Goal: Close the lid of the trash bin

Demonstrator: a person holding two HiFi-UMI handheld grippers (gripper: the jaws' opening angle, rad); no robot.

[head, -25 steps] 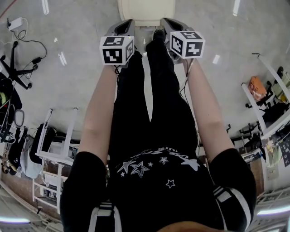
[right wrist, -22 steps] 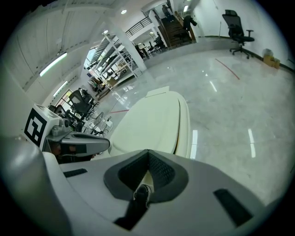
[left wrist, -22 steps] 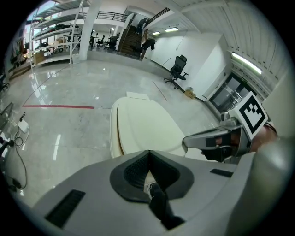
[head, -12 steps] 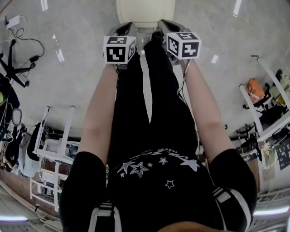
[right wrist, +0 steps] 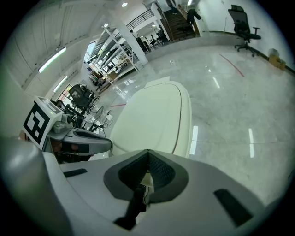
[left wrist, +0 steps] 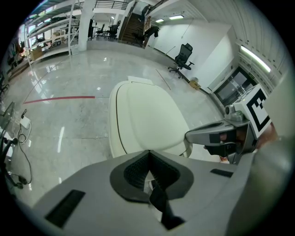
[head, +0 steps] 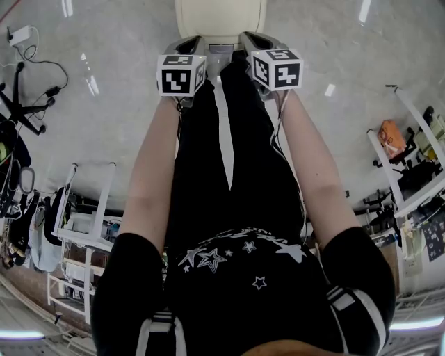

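A cream trash bin (head: 221, 19) stands on the floor at the top of the head view, just beyond both grippers. Its smooth lid (left wrist: 146, 119) lies flat on the body, and it also fills the middle of the right gripper view as the lid (right wrist: 154, 117). My left gripper (head: 190, 46) and right gripper (head: 253, 39) hover side by side at the bin's near edge, above the person's black-trousered legs. Both are shut, with nothing held: the left gripper (left wrist: 148, 171) and the right gripper (right wrist: 147, 171) each show jaws meeting in a V. No contact with the lid is visible.
Polished grey floor surrounds the bin. Cables and a power strip (head: 19, 35) lie at the left, with a white shelf frame (head: 83, 208) below them. Desks and clutter (head: 407, 153) stand at the right. An office chair (left wrist: 182, 55) is far behind the bin.
Both grippers have drifted slightly up the view toward the bin. The lid looks the same in all three head frames.
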